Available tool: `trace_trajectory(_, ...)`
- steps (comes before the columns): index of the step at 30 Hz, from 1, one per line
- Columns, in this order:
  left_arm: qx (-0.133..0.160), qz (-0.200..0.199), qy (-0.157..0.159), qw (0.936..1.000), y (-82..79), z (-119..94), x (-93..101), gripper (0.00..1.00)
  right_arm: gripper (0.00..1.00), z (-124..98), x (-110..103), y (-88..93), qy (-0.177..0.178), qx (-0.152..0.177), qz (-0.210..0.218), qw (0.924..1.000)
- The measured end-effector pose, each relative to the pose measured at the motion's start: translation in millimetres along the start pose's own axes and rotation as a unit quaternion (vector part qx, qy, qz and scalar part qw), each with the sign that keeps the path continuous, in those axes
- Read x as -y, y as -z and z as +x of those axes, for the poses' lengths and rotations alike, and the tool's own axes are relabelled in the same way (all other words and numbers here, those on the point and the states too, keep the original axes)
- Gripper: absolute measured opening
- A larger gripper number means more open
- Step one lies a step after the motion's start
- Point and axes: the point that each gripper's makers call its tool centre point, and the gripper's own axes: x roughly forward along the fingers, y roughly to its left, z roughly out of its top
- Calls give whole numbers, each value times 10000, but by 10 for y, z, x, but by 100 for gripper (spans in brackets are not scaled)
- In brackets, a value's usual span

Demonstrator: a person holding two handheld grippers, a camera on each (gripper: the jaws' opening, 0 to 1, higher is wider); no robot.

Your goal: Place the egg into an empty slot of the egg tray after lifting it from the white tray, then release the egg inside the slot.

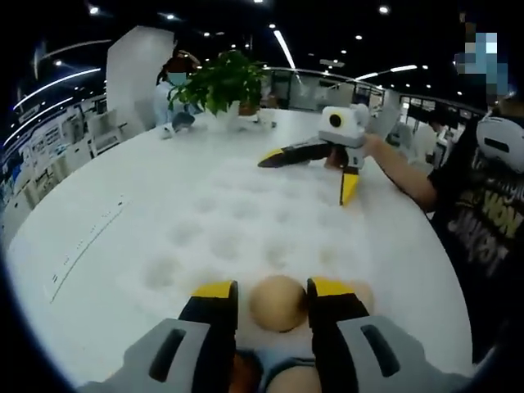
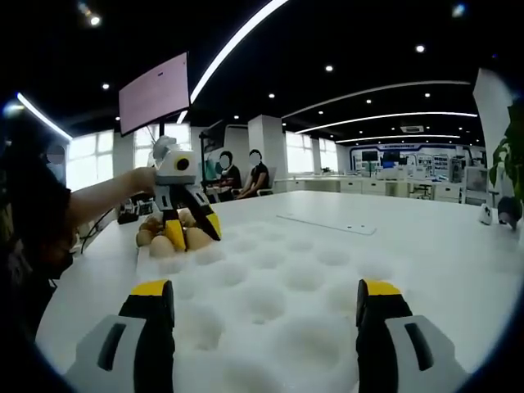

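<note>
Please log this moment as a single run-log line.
left gripper: jaws around egg, at eggs beside egg tray | right gripper: open, over egg tray | stage: pickup

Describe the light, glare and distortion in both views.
Left gripper view: ceiling lights wash the white egg tray nearly flat, its slots faint; the egg between the left hand-held gripper jaws is soft-edged. Right gripper view: slots show clearer shading; the ceiling strip light bows from fisheye; the right hand-held gripper stands wide open.
</note>
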Motion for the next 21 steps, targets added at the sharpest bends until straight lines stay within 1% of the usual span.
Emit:
trace_trajectory(2, 13, -74, -1, 10000, -2, 16, -6, 34, 96, 1, 0, 0, 1, -3, -2, 10000)
trace_trajectory(3, 44, -192, 16, 9998, 0, 19, -12, 34, 96, 1, 0, 0, 2, -6, -2, 10000)
trace_trajectory(4, 38, -125, 10, 9999, -4, 16, -3, 34, 96, 1, 0, 0, 3, -7, -3, 10000)
trace_trajectory(10, 138, -106, -99, 9998, -11, -2, 19, 33, 96, 1, 1, -3, 1, 5, 2, 10000)
trace_trajectory(11, 135, -44, -130, 9998, -19, -3, 29, 32, 96, 1, 2, -4, -1, 10, 3, 10000)
trace_trajectory(12, 67, 106, -190, 9997, -27, -6, 35, 32, 96, 0, 2, -5, -4, 15, 6, 10000)
trace_trajectory(14, -10, 162, -219, 9996, -32, -4, 47, 31, 96, 1, 2, -7, -7, 21, 9, 10000)
trace_trajectory(15, -54, 293, -222, 9993, -35, -4, 50, 31, 96, 1, 3, -7, -8, 23, 9, 10000)
trace_trajectory(19, -91, 404, -197, 9990, -31, -15, 58, 29, 96, 1, 6, -10, -7, 27, 11, 10000)
trace_trajectory(20, -59, 669, 38, 9977, -64, -23, 140, 26, 96, 2, 7, -11, -6, 32, 12, 10000)
trace_trajectory(21, -226, 932, -111, 9953, -36, -35, 88, 26, 96, 2, 8, -12, -6, 35, 14, 10000)
